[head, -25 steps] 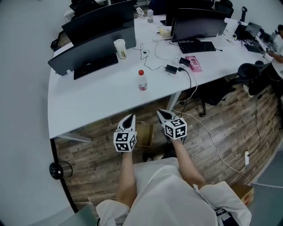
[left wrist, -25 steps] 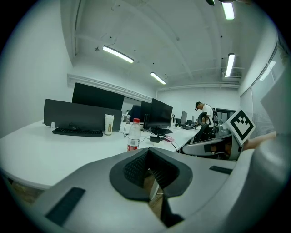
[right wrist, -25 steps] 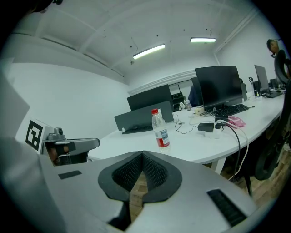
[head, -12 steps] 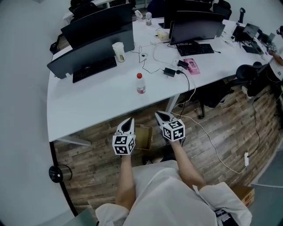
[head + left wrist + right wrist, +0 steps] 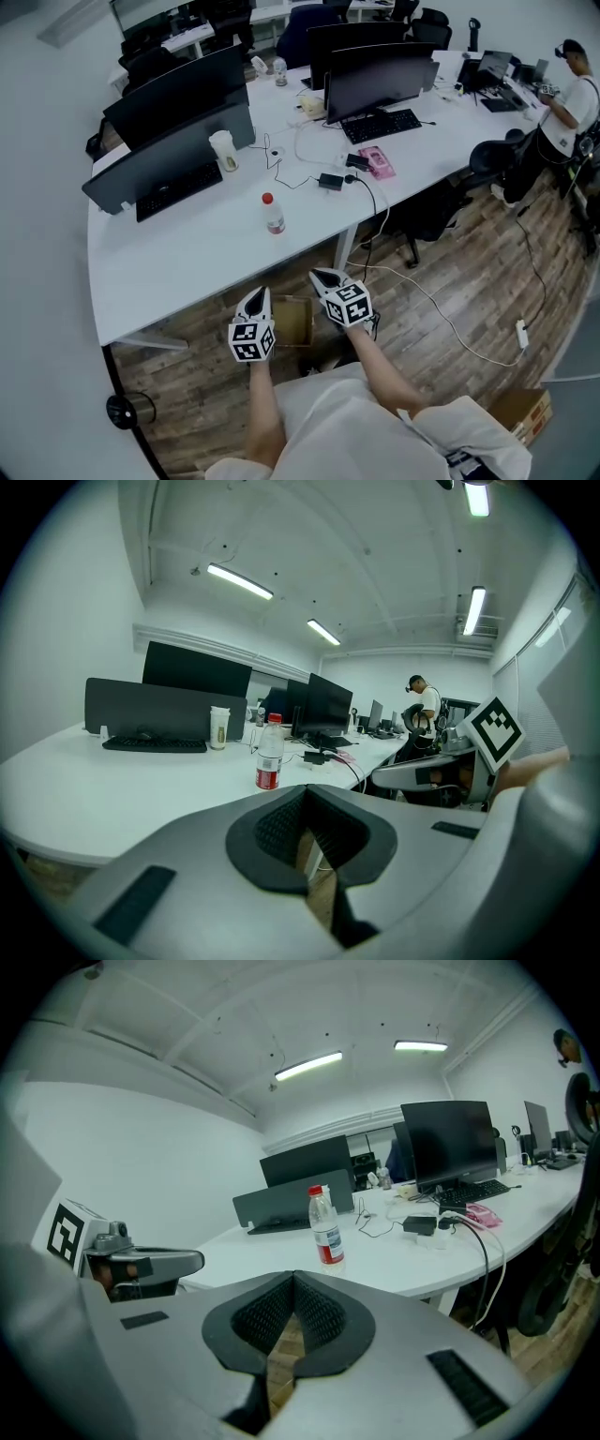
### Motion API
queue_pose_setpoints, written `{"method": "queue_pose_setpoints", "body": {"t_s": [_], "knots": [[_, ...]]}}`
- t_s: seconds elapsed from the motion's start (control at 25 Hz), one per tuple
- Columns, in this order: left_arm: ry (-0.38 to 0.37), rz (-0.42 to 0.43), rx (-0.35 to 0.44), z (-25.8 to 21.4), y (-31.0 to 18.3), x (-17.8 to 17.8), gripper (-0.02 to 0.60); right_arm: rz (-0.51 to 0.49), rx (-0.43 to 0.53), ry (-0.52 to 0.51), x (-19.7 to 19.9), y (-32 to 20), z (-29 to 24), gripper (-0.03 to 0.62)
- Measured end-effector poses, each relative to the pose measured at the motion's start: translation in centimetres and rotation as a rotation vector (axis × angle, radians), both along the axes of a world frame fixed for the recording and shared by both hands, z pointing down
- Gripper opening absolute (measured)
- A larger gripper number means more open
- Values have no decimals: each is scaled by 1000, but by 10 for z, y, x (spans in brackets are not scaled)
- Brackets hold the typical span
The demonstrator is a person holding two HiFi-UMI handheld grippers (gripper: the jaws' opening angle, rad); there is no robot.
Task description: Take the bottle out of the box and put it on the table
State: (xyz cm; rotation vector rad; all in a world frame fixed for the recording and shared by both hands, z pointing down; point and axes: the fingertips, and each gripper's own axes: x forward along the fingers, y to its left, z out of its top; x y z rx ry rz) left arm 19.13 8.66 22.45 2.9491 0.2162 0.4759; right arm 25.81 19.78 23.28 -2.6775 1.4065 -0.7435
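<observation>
In front of the worktop, head view: a person stands on a brown wood-plank floor (image 5: 487, 281), forearms out, one claw in each hand.
Left hand: left claw (image 5: 259, 297) clenched and empty, tips aimed at the worktop's near edge.
Right hand: right claw (image 5: 322, 277) clenched and empty, just beside the left one, not touching it.
Task item: clear plastic bottle with red cap and red label (image 5: 273, 214) stands upright on the white curved worktop (image 5: 178, 262), out of the box and well apart from both claws.
Box: brown cardboard box (image 5: 292, 319) on the floor under the worktop's near edge, seen between the two claws. Contents cannot be told.
Other items: pale paper cup (image 5: 223, 150) beside a black monitor (image 5: 169, 155). A black power brick (image 5: 330, 180) and a pink flat packet (image 5: 378, 161) lie to the bottle's right, with cables.
Left gripper view: pads meet at the tips with nothing between them. The bottle is upright on the worktop beyond, with a black keyboard (image 5: 155, 745) and the cup to its left. The right claw shows at the right edge.
Background: a person (image 5: 427, 703) stands at the far desks.
Right gripper view: pads together, gripping nothing. The bottle is upright ahead, near the worktop's edge. The left claw shows at the left edge.
</observation>
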Motion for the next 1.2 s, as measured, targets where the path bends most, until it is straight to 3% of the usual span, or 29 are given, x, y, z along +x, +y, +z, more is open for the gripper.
{"method": "queue_pose_setpoints", "body": {"t_s": [0.44, 1.2], "knots": [[12, 54, -5, -1, 12, 2, 14, -4, 17, -14, -7, -5, -2, 40], [16, 34, -28, -7, 6, 9, 14, -16, -5, -7, -3, -7, -2, 40]]}}
